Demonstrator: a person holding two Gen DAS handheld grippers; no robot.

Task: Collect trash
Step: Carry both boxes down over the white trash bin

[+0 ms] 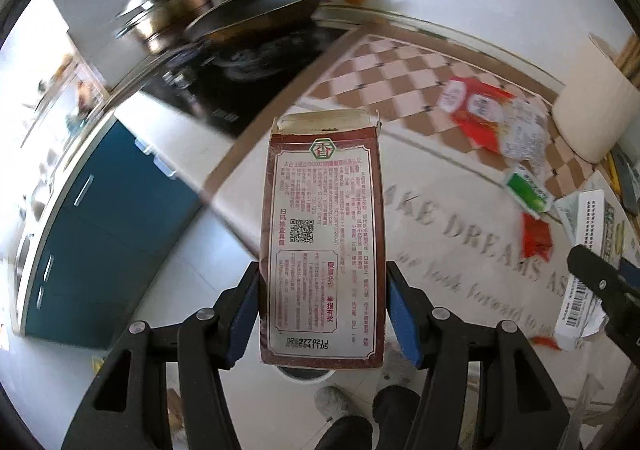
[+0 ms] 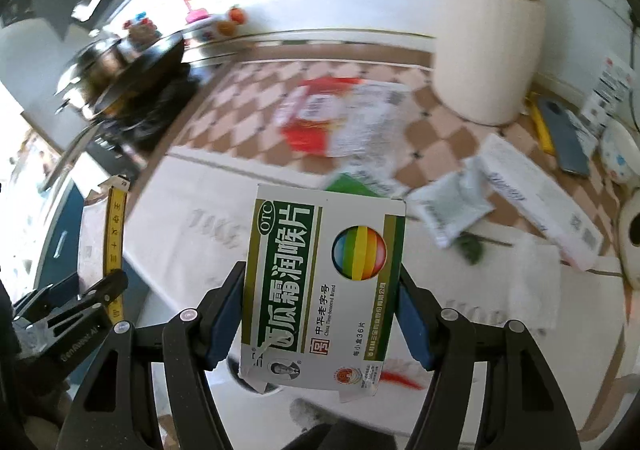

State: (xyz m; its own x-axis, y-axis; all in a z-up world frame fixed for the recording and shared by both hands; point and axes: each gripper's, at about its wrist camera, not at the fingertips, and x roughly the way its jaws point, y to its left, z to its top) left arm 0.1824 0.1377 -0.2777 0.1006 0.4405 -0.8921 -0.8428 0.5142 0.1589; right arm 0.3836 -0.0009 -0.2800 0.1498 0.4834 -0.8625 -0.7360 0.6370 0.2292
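Your left gripper (image 1: 323, 314) pinches the brown carton (image 1: 323, 238) by its long sides, your right gripper (image 2: 320, 314) the green box (image 2: 322, 290) likewise, both raised above the tablecloth (image 2: 200, 210); light, crushable card, so squeeze gently.

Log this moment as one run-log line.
left gripper: shut on brown carton | right gripper: shut on green lozenge box | wrappers left on counter

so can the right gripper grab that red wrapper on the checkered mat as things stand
Probably not yet. The right gripper is already shut on a green and white medicine box, so nothing else fits until it drops that. The red wrapper itself lies uncovered.
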